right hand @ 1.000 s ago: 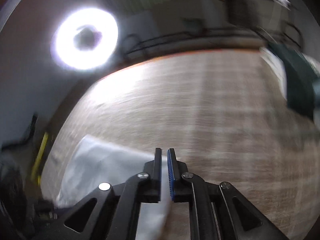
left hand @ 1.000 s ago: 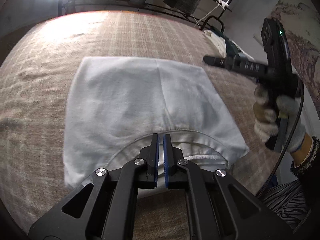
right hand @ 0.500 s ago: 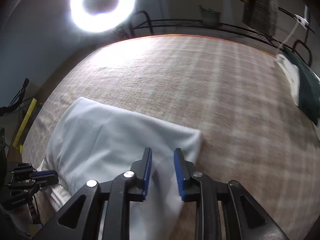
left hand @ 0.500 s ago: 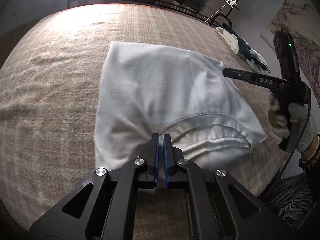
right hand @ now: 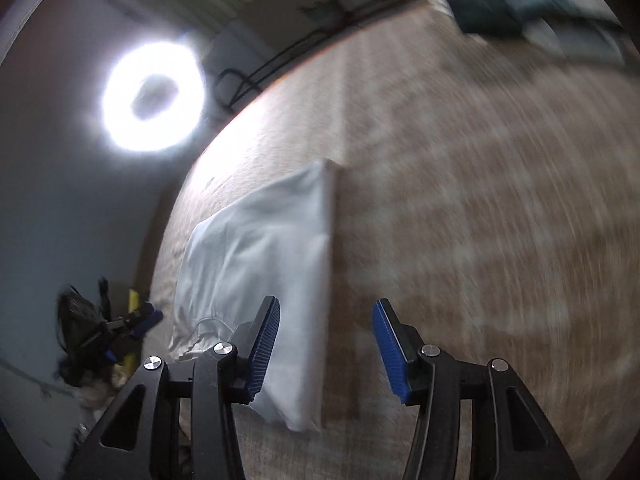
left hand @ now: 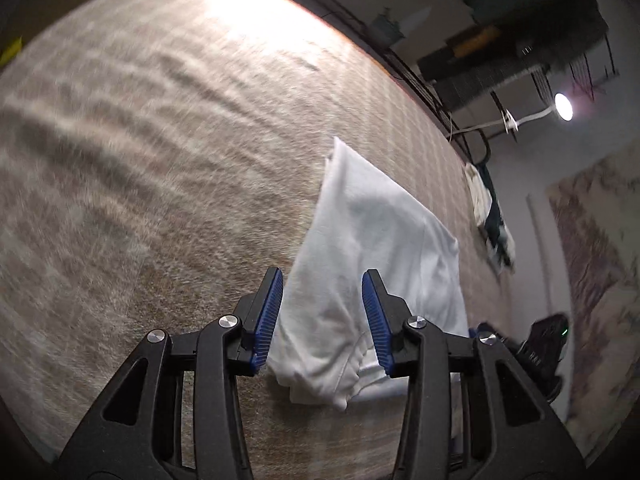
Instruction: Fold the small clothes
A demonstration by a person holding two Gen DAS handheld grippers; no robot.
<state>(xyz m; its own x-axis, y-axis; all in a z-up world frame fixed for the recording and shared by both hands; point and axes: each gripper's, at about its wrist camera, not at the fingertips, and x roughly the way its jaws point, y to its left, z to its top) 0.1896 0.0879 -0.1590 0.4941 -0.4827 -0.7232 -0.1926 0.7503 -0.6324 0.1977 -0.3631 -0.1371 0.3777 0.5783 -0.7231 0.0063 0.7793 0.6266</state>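
1. Lying flat on the bed surface: one white garment (left hand: 372,264), folded into a long narrow shape. Soft knit; a stitched hem or neckline seam curves at the near end. In the right wrist view the same garment (right hand: 272,264) shows one straight folded edge on its right side.
2. My left gripper (left hand: 322,316): jaws spread wide, nothing between them. Two fingers, each with a ribbed blue pad (left hand: 267,320). The garment's near end shows in the gap, below the fingertips; contact cannot be told.
3. My right gripper (right hand: 326,344): jaws likewise apart, empty. Two ribbed blue pads (right hand: 264,348); the left one sits over the garment's near end, the right one over bare cover.
4. Bed cover (left hand: 160,160): one, beige-brown plaid weave, fuzzy, with shallow wrinkles.
5. Far edge: one heap of dark green and white cloth (left hand: 490,220), well apart from the garment.
6. Lights: one ring lamp (right hand: 152,96); one small round lamp (left hand: 563,106).
7. Both views motion-blurred.
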